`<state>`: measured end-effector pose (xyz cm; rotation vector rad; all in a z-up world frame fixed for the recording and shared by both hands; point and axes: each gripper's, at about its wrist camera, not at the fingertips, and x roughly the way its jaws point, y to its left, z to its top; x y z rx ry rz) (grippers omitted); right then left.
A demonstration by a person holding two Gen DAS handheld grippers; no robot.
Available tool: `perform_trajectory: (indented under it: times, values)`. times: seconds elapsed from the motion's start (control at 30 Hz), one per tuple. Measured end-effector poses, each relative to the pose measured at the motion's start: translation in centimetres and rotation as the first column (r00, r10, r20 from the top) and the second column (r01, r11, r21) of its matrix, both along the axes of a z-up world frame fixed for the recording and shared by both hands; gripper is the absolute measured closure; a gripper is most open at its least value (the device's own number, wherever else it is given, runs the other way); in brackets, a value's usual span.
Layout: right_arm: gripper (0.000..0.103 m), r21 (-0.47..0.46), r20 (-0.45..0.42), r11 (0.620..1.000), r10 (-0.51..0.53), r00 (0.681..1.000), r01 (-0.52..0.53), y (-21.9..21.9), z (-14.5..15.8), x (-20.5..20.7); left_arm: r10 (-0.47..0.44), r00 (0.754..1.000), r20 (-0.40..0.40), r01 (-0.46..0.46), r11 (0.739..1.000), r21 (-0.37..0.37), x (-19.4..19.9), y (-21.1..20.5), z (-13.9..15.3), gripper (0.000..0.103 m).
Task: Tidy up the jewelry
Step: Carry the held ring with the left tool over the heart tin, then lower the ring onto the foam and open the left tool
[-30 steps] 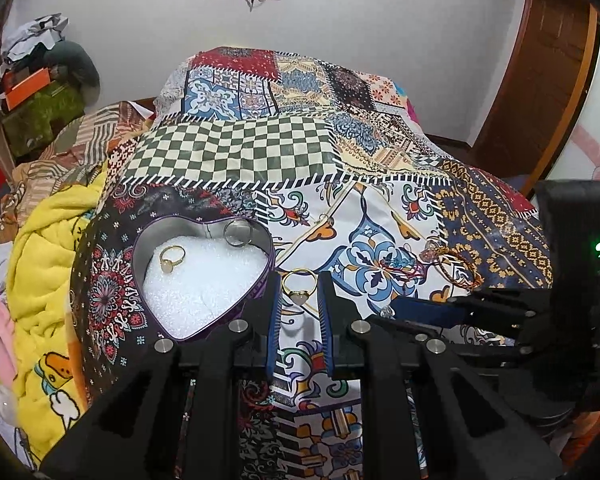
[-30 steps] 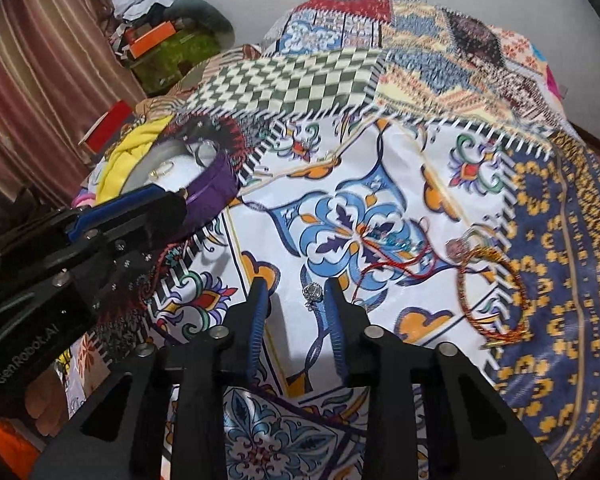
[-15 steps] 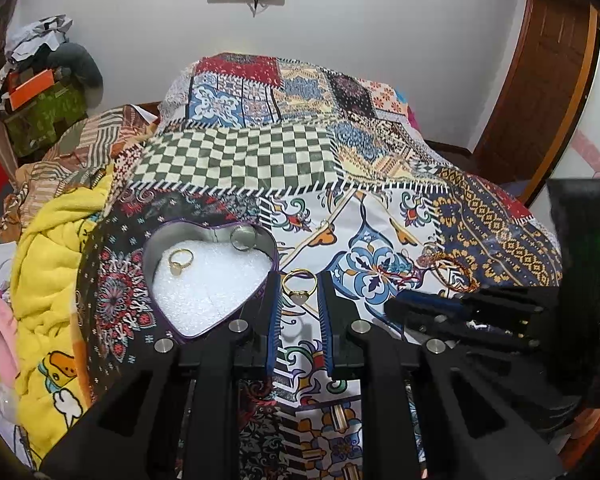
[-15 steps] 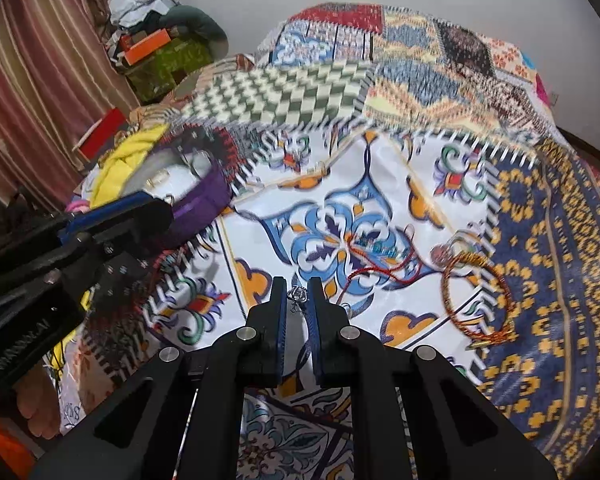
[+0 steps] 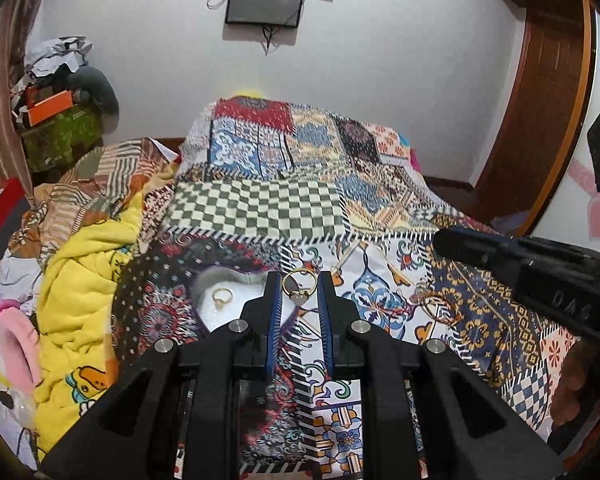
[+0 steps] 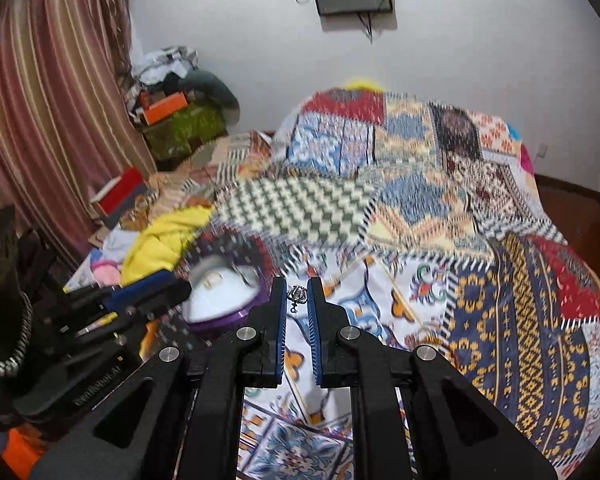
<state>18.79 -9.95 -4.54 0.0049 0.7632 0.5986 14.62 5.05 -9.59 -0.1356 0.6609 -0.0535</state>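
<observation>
L gripper [image 5: 299, 294] clamps gold ring [image 5: 298, 289] above heart box [image 5: 204, 282] edge. R gripper [image 6: 297, 298] clamps silver charm [image 6: 297, 295] above patchwork bedspread [image 6: 520, 320], near box.

Bedspread [image 5: 260, 216]: patchwork, green-white checker panel, blue-orange floral on white, navy with gold geometric. Blanket [image 5: 76, 280]: yellow with cartoon prints. Heart box [image 6: 228, 312]: purple wall, white foam inside. Ring [image 5: 299, 286]: gold, pale stone. Second ring [image 5: 221, 298]: gold. Charm [image 6: 297, 295]: silver. Both hand-held grippers, left hand-held gripper [image 5: 299, 292] and right hand-held gripper [image 6: 297, 296]: black, blue pads. Curtain [image 6: 52, 120]: brown-pink stripes.
</observation>
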Motion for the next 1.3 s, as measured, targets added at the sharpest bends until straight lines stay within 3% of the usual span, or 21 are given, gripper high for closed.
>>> perform_trajectory:
  times: [0.27, 0.5, 0.77, 1.3]
  values:
    - [0.094, 0.026, 0.057, 0.999, 0.031, 0.998, -0.033, 2.2, 2.2, -0.7, 0.030, 0.999, 0.041, -0.030, 1.000, -0.009, -0.8, 1.9, 1.1, 0.087]
    - [0.094, 0.029, 0.073, 0.996, 0.086, 0.994, -0.088, 5.3, 2.6, -0.6, 0.056, 0.998, 0.027, -0.055, 0.998, -0.010, -0.7, 3.7, 0.6, 0.087]
    - [0.094, 0.034, 0.038, 0.990, 0.136, 0.990, -0.137, 7.9, 1.1, 0.3, 0.085, 0.996, -0.020, -0.085, 0.996, -0.009, 0.1, 5.5, -1.3, 0.087]
    - [0.094, 0.008, -0.066, 0.985, 0.173, 0.983, -0.173, 9.8, -2.8, 2.9, 0.037, 0.990, -0.137, -0.042, 0.999, -0.029, 3.3, 4.8, -5.9, 0.087]
